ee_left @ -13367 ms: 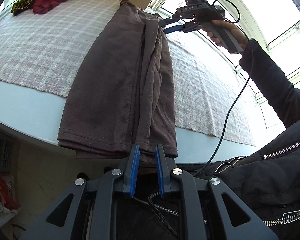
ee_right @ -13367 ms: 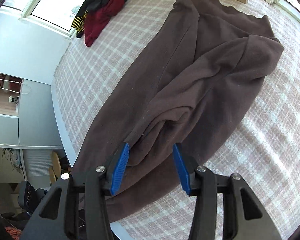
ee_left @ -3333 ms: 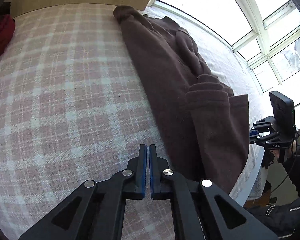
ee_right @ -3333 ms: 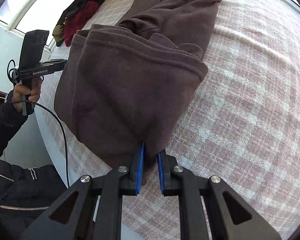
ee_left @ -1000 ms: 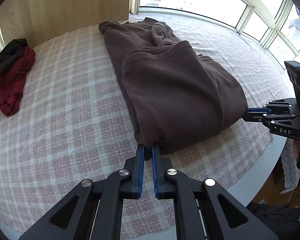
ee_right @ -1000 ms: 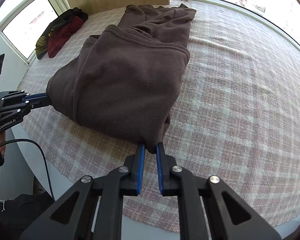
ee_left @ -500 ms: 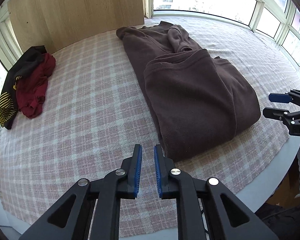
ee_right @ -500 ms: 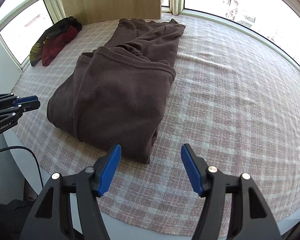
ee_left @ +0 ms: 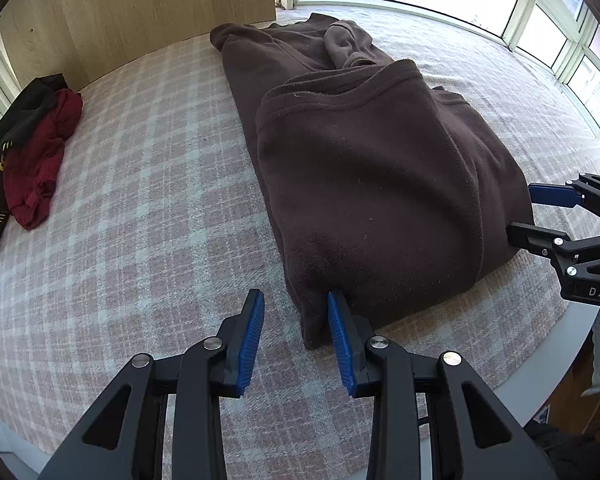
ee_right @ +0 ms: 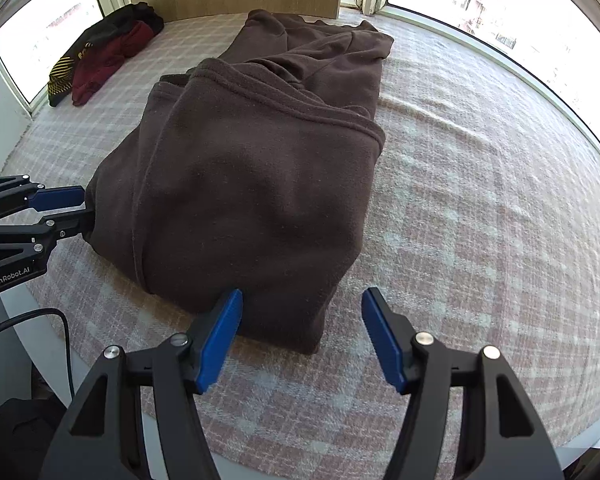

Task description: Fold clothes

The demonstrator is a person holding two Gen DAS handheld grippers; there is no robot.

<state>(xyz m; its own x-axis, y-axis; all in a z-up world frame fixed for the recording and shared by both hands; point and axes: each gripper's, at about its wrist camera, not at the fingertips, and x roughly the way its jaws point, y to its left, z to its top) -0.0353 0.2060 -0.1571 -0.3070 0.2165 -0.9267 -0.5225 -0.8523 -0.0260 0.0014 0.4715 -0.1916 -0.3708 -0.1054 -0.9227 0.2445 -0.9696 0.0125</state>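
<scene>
Two grippers in view, one garment under work. Largest item first: checked pink-and-white cloth [ee_left: 132, 216] covering the whole work surface, running up to a wooden panel [ee_left: 140, 12] at the back and windows [ee_right: 500, 4] around the sides.

On the cloth lies the brown fleece garment [ee_left: 380, 184], folded over itself once; its near half is a doubled thick pad, its far half stretches flat toward the wooden panel. The hemmed edge of the upper layer lies across the middle.

Far left corner, well apart from the garment: pile of other clothes [ee_right: 100, 52], dark red, black, and a yellow-striped piece.

Left gripper [ee_left: 296, 334]: I read the jaws as apart, having just been opening. The near left corner of the garment sits just against the inner face of one blue pad; the other pad stands clear over bare cloth. No clamp. Lettering on its body, seen from the right wrist view: "GenRobot.AI".

Right gripper [ee_right: 302, 338]: jaws wide apart, having just been opening. The near right corner of the garment lies between them, pads not pressing on it. Lettering on its body, seen from the left wrist view: "DAS"; the rest is cut off by the frame edge.

Black cable [ee_right: 56, 332] hangs below the left gripper.
</scene>
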